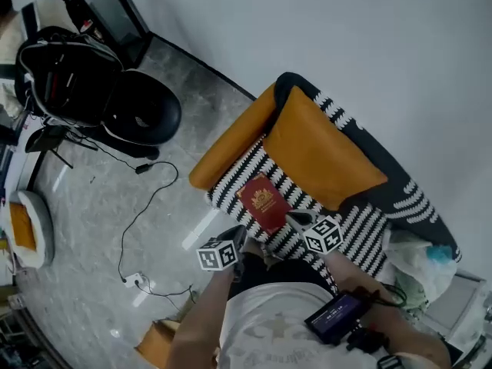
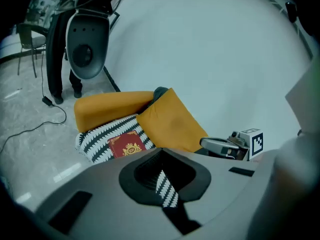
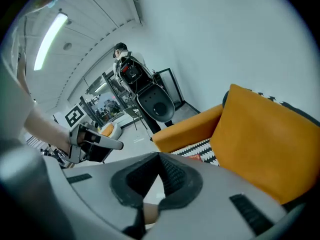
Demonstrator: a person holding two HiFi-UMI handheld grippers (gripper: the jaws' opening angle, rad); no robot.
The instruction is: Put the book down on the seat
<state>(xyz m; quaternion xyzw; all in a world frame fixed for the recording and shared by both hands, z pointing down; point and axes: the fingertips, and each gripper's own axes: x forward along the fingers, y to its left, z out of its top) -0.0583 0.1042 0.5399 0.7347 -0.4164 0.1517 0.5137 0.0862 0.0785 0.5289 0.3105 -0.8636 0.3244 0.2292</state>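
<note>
The red book (image 1: 264, 201) lies flat on the striped seat (image 1: 231, 179), long side along the front edge, just ahead of the right hand-held gripper (image 1: 296, 220) and a bit farther from the left hand-held gripper (image 1: 238, 238), both pressed together, holding nothing.

We take this for a lab or studio space dressed with lounge furniture, not a lived-in home. We see a bare white wall (image 1: 346, 37) and a polished grey stone-look floor (image 1: 84, 206), where a black cable (image 1: 132, 225) trails loose to a plug block (image 1: 135, 280). A black shell chair (image 1: 146, 114) hung with gear stands near an orange armchair (image 1: 307, 152). In the right gripper view, a strip light (image 3: 50, 38) runs along a panelled ceiling above crowded metal racks (image 3: 107, 96).
</note>
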